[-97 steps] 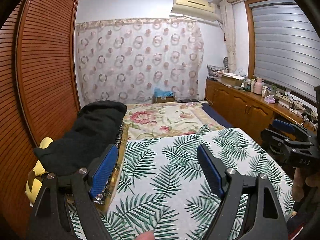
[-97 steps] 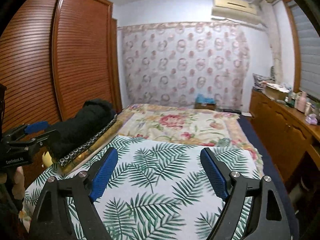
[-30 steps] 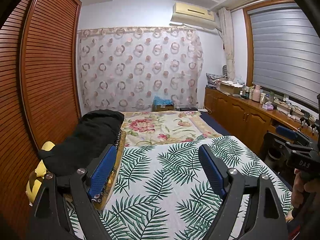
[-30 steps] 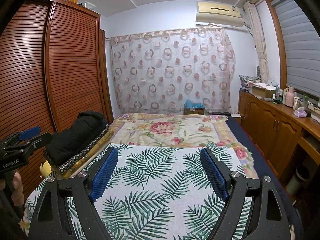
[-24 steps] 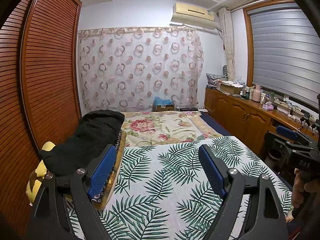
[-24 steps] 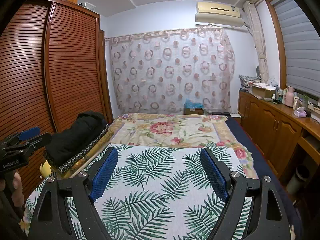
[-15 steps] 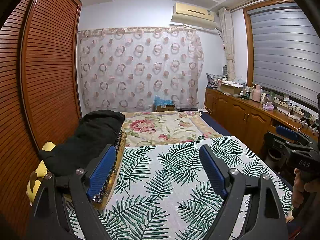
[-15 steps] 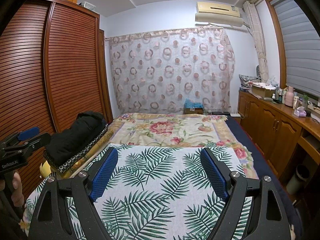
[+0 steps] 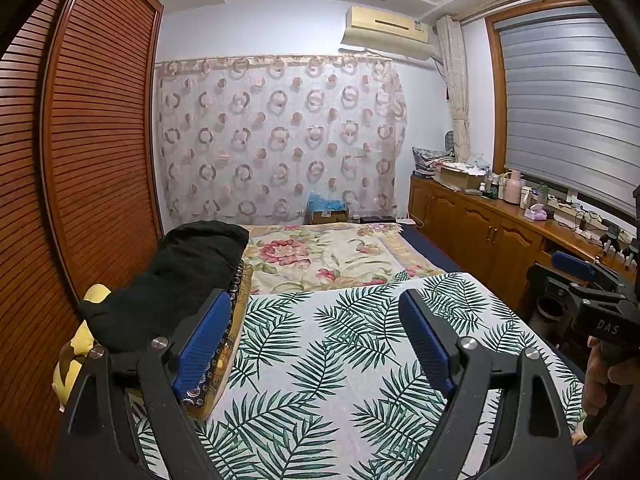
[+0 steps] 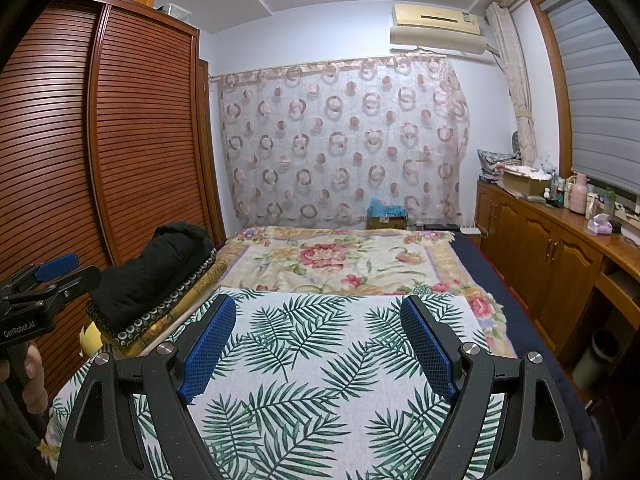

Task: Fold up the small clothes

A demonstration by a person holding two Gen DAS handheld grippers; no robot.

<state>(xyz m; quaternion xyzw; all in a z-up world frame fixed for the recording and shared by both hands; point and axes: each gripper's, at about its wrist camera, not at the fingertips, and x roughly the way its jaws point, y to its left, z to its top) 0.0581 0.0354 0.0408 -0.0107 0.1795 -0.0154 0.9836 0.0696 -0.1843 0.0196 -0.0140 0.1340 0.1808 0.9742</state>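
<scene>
**Both tongs spread wide above the bed, nothing gripped**

At far left, slatted wooden wardrobe doors point(image 9: 100, 152) along the bed's edge. Just beside them, a black garment point(image 9: 180, 276) heaped on a patterned folded blanket point(image 9: 234, 320), with a yellow cushion point(image 9: 78, 344) poking out at the near end. Seen again from the right wrist view, well left of the blue pads: same black garment point(image 10: 160, 272) on the stack, untouched by either tool.

In the near middle, left tongs point(image 9: 316, 340) released, blue pads far apart, only the palm-leaf cloth point(image 9: 340, 360) showing between them. Right tongs point(image 10: 318, 344) likewise released, held over the same leaf-print cloth point(image 10: 312, 360), nothing between the pads. Cloth spread flat over the near half of the bed; floral bedspread point(image 9: 320, 256) covering the far half.

Beyond the bed's far end, a cardboard box with blue stuff in it point(image 9: 326, 210) on the floor, under a sheer curtain with ring pattern point(image 9: 280, 136). Air conditioner point(image 9: 386, 32) high on the wall above.

To the right, a long wooden table point(image 9: 500, 224) with cabinet doors, carrying bottles, boxes and a pink jug. Grey blind point(image 9: 568, 112) over the window above it. At the far right edge of the left wrist view, the other tool in a hand point(image 9: 598, 376).
</scene>
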